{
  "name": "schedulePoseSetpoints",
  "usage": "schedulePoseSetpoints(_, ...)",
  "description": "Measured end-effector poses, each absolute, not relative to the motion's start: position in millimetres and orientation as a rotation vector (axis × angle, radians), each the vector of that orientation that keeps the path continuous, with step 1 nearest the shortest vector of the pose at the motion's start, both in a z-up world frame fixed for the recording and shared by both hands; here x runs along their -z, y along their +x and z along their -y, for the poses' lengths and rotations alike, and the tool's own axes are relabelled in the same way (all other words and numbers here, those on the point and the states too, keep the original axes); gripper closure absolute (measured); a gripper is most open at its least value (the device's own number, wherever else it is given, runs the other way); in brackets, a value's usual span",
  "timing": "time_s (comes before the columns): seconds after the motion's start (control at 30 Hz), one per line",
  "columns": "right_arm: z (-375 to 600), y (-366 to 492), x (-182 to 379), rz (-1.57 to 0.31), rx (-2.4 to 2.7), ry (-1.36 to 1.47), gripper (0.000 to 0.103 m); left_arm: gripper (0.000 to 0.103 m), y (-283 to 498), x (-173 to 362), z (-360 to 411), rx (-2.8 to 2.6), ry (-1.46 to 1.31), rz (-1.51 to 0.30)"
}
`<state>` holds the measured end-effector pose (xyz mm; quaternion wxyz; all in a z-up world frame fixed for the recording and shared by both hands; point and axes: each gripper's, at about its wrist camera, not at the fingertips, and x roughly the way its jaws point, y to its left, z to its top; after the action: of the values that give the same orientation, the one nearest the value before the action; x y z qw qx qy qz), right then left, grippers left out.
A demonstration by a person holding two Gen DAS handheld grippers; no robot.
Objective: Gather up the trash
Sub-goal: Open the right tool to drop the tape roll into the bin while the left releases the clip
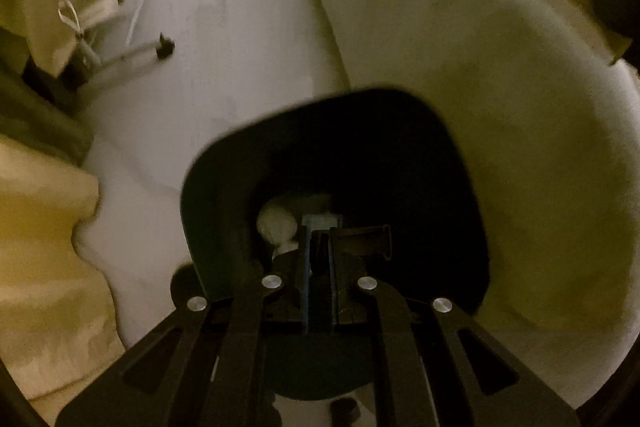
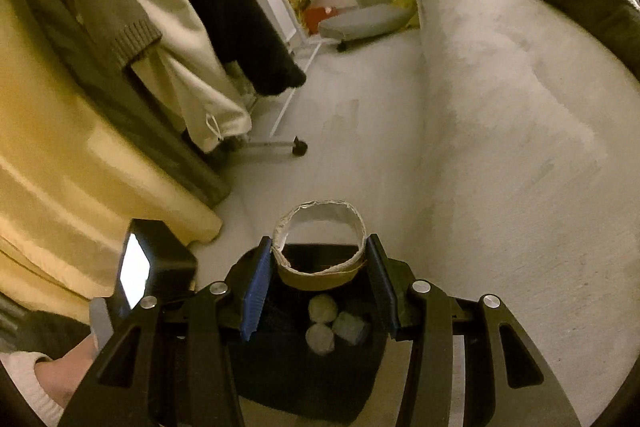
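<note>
Above the dark bin point(image 2: 304, 359) on the pale floor point(image 2: 360, 147), right gripper point(image 2: 320, 267) holds a short cardboard ring with white lining, like a used tape core point(image 2: 320, 247), its blue-padded fingers point(image 2: 256, 291) pinching the ring from both sides. Ring sits just over the bin's far edge, open hole facing the camera. Inside the bin, three crumpled pale paper balls point(image 2: 324, 323) lie close together, near the bin's middle.

Left gripper point(image 1: 320, 259) is down at the same dark bin point(image 1: 224, 195), seen from its wrist view. Its fingers point(image 1: 306, 259) look pressed nearly together on something thin and dark; likely the bin's rim or liner, but too dark to tell what. One white crumpled ball point(image 1: 278, 225) shows inside the bin, just left of those fingers.

Beyond the bin: clothes rack foot with black caster point(image 2: 300, 147), hanging beige garment point(image 2: 192, 75); bed with pale cover point(image 2: 520, 107) to the bin's right.

Risks, as judgement: ring hangs at the bin's far edge, not its centre, so a release now could bounce it off the rim onto the floor. Ring is light and round; it may roll under the rack. If the left grip slips, the bin could tilt or shift and spill the balls.
</note>
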<state>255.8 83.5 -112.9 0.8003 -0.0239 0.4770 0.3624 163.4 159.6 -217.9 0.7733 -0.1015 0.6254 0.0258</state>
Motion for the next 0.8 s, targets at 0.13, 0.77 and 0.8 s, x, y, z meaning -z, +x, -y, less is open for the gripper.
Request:
schedulePoseSetpoints(0.13, -93, 254, 120, -1.049, -0.783, -0.069, 0.055, 0.094, 157, 237, -161, -0.053, -0.224, -1.414)
schedulePoseSetpoints(0.77, -129, 257, 180, -1.244, -0.787, -0.069, 0.055, 0.034, 143, 211, -184, -0.071, -0.170, -1.339)
schedulePoseSetpoints(0.8, -130, 257, 182, -1.250, -0.788, -0.070, 0.055, 0.033, 142, 206, -187, -0.079, -0.171, -1.323)
